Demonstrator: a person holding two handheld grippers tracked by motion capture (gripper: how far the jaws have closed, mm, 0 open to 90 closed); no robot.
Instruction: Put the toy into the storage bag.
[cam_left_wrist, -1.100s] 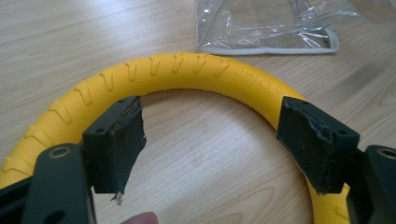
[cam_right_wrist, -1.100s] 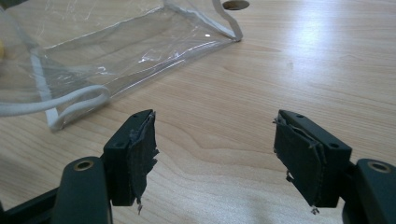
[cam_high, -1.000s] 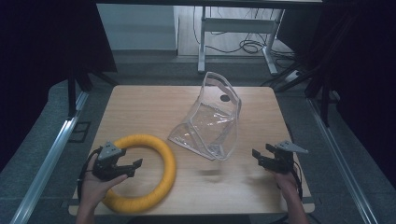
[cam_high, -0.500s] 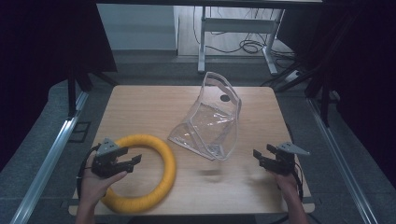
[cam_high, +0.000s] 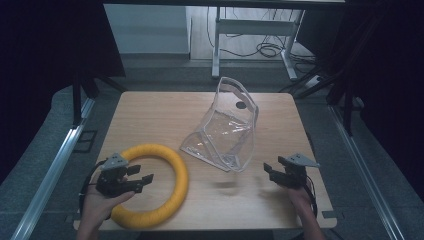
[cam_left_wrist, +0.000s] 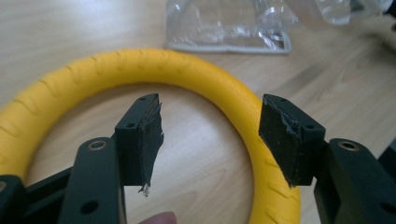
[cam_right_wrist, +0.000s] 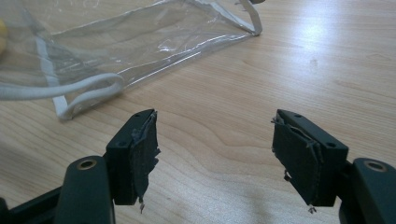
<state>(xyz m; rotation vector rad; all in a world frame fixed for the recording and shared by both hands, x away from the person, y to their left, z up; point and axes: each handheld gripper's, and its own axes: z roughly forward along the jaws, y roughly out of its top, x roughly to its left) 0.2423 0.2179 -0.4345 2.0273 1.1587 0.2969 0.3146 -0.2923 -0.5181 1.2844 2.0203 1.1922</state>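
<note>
left gripper fingers just closing, part open, gripping nothing, inside yellow foam ring | ring left of clear plastic bag on counter | right gripper fingers wide, empty, right of bag

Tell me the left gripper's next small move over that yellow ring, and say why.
Probably ease the left gripper down and sideways until one finger sits outside the yellow ring, then close. Its fingers have just been closing, yet the left gripper view shows bare table between them, the ring curving past beyond the tips, gripped by neither. The clear bag lies apart, so nothing blocks that shift.
</note>
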